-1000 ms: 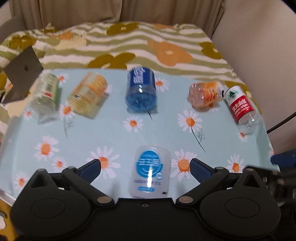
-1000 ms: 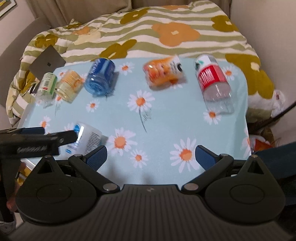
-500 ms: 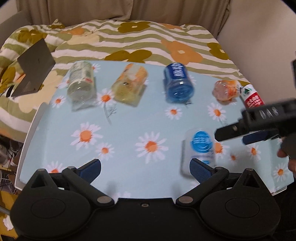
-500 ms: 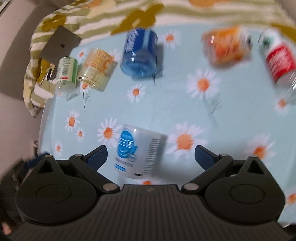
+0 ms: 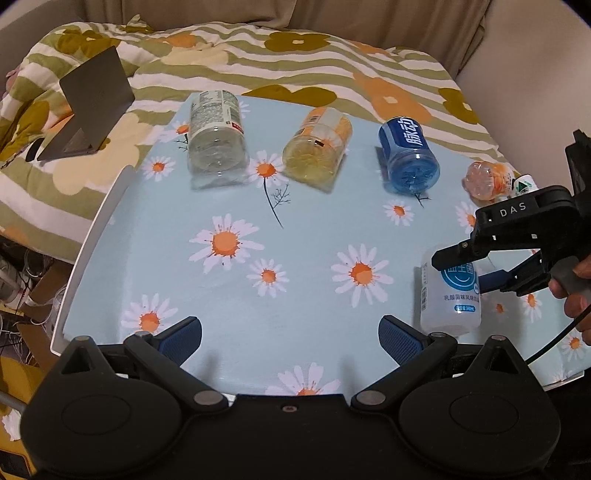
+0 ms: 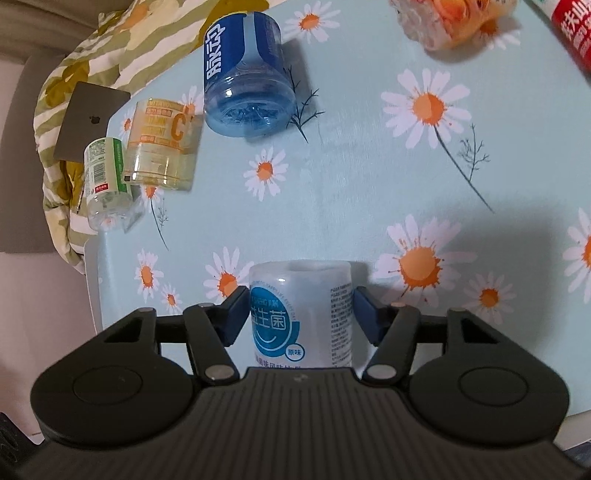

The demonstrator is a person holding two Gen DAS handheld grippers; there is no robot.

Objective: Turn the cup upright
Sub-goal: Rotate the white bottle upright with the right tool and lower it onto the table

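Right gripper (image 6: 299, 314) has its 2 blue pads on either side of the white cup (image 6: 301, 314), which lies on its side on the daisy table (image 6: 369, 192). The pads look to be touching the cup's walls, so I judge it pinched, though how firmly I cannot tell. From the left wrist view the same gripper (image 5: 480, 269) comes in from the right, over the cup (image 5: 450, 295), near the table's front edge.

Left gripper (image 5: 290, 332) is spread wide and holds nothing; it hangs over the table's front edge, left of the cup and well apart from it.

Progress: the grasp seems made, but the cup is not yet upright. Lifting, turning and setting it on its base are all left to do.

Around the cup, 5 other containers lie on their sides along the table's far edge: a clear bottle (image 5: 216, 140), a yellow bottle (image 5: 317, 147), a blue bottle (image 5: 408, 155), an orange bottle (image 5: 485, 181) and a red-labelled bottle (image 6: 574, 33). All are well apart from the cup, so nothing on the table blocks the turn. A grey laptop (image 5: 92, 103) stands on the striped blanket (image 5: 295, 62) beyond the table's left corner.
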